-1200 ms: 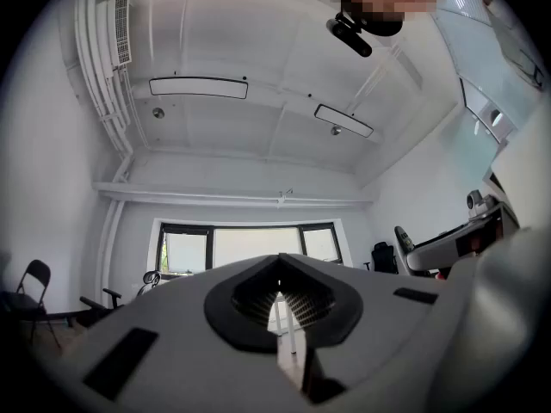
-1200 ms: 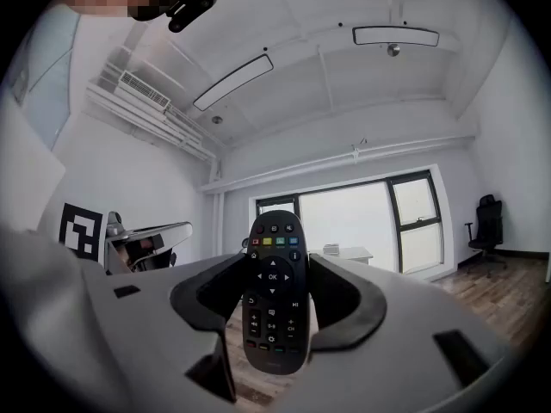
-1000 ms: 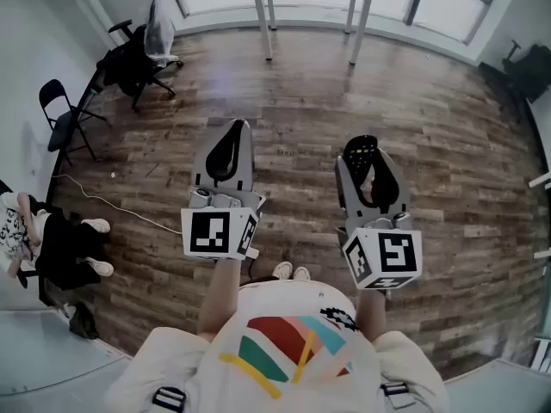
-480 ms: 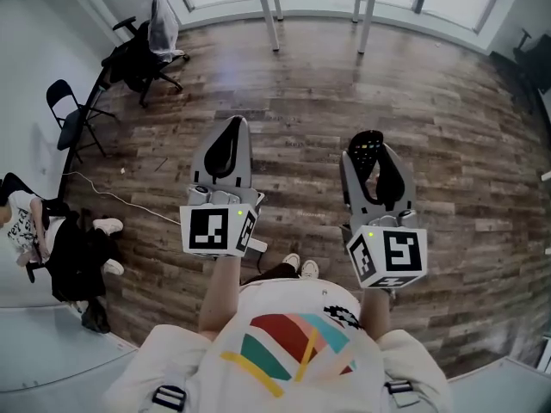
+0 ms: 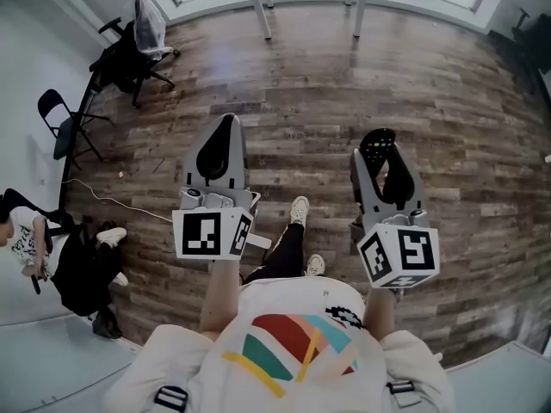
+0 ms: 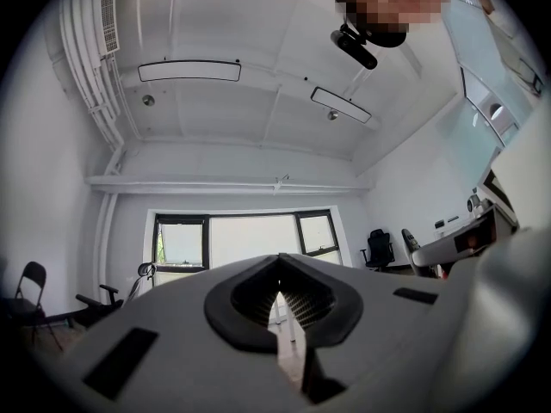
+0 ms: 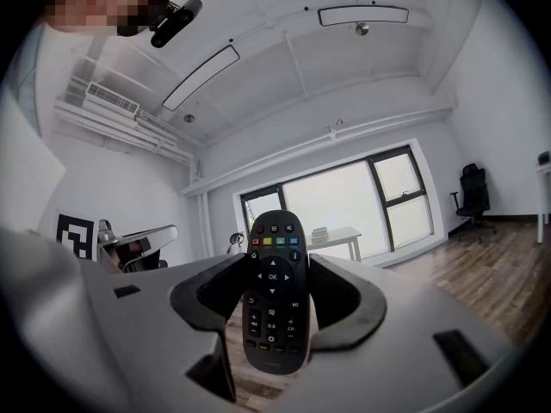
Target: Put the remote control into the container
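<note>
Fingers (image 6: 225, 312) of my left gripper (image 6: 278, 274) are clenched tip to tip, with nothing caught between them; only a thin sliver of daylight shows along the seam.

In the head view, a seated person (image 5: 52, 256) is by the wall at eight o'clock. A folding chair (image 5: 60, 123) stands between nine and ten. A dark swivel chair (image 5: 129, 54) is nearer eleven, with a pale bag (image 5: 148, 11) hung over it. A thin cable (image 5: 112, 203) trails over the wooden floor (image 5: 301, 84) between the person and my left gripper, whose tips point to about eleven o'clock of centre. At twelve, white table legs (image 5: 258, 3) cross the top edge. Dead centre, one shoe (image 5: 299, 209) is set ahead of the other.

At two o'clock my right gripper (image 5: 383, 149) is grasping the remote control (image 5: 376, 142). In the right gripper view the remote control stands upright with its buttons toward the camera. Both pads (image 7: 344, 298) press its long sides and its top end sticks out past the fingertips. Behind it, at one o'clock, a white table (image 7: 337, 233) stands before the window (image 7: 344, 198), and an office chair (image 7: 472, 198) is at three o'clock.
</note>
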